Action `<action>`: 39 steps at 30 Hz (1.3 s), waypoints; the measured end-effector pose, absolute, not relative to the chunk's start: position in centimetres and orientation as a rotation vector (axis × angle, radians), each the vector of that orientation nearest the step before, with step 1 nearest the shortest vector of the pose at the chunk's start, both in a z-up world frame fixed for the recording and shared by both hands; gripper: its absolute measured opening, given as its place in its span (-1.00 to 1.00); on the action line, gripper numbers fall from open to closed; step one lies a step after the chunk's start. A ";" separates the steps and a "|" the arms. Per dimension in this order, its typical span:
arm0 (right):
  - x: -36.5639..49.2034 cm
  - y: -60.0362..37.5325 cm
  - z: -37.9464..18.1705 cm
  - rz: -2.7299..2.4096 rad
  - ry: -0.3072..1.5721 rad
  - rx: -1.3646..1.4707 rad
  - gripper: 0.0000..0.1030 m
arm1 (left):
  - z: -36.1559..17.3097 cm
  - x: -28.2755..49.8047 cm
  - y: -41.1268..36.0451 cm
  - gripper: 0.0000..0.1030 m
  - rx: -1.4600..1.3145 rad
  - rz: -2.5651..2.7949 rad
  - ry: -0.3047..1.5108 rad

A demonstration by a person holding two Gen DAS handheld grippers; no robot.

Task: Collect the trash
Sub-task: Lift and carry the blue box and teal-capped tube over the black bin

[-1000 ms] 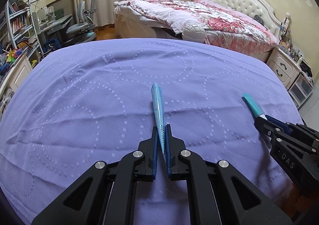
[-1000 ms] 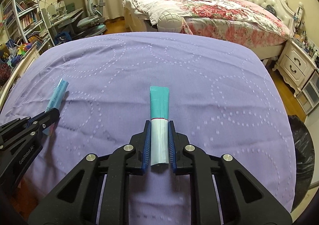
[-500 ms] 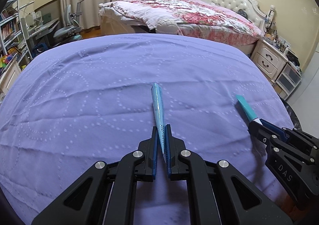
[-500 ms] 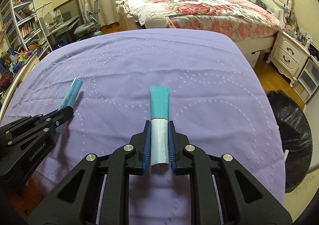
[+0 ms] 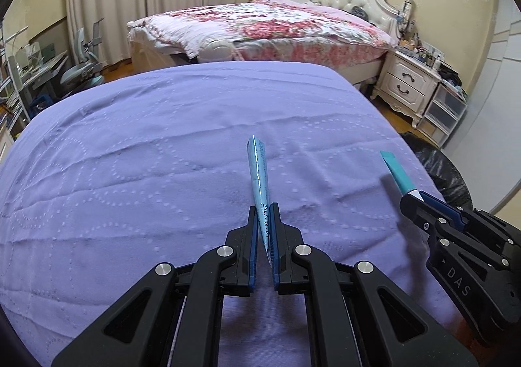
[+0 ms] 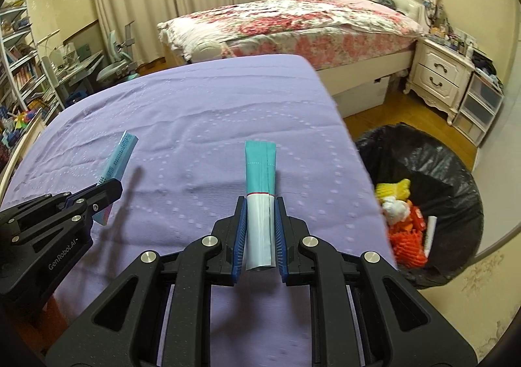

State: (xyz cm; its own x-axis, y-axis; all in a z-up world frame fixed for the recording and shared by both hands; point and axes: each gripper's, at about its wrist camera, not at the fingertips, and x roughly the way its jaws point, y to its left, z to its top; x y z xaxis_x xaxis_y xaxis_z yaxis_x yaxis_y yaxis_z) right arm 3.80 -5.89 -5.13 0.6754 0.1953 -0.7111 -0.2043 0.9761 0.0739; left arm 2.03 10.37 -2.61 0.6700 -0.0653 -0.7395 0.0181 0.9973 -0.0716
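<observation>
Above the purple bedspread, the left gripper is clamped on a pale blue wrapper and the right gripper on a teal-and-white wrapper. Right of the bedspread's edge stands a black-lined trash bin holding orange and yellow scraps, with nothing between.

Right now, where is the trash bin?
In the right wrist view the bin stands on the floor at the right, beside the purple bed and in front of the nightstand.

Bin right of bedspread (bed behind).
</observation>
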 end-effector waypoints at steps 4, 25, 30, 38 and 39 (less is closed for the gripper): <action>3.8 -8.6 -4.9 0.172 0.784 0.016 -0.68 | -2.2 2.7 7.9 -0.85 -0.036 -0.091 0.823; 7.2 -21.4 -5.3 -0.104 0.753 0.147 -0.68 | -1.3 8.5 -4.9 -0.85 0.073 -0.306 0.764; 8.3 -23.1 -5.6 -0.133 0.753 0.171 -0.68 | -1.5 9.7 -7.3 -0.85 0.106 -0.328 0.751; 9.8 -25.2 -6.6 -0.187 0.764 0.211 -0.67 | -2.2 11.2 -9.6 -0.85 0.141 -0.333 0.760; 10.0 -25.4 -6.8 -0.191 0.767 0.215 -0.67 | -2.3 11.3 -9.8 -0.85 0.145 -0.332 0.763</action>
State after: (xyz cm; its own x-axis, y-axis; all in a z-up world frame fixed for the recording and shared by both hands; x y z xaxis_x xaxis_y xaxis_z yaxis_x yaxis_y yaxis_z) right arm 9.97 -25.41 -6.78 0.7044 -0.0928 -0.7037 0.2486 0.9609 0.1221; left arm 11.31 -9.76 -2.32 0.6740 -0.2420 -0.6980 0.3463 0.9381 0.0091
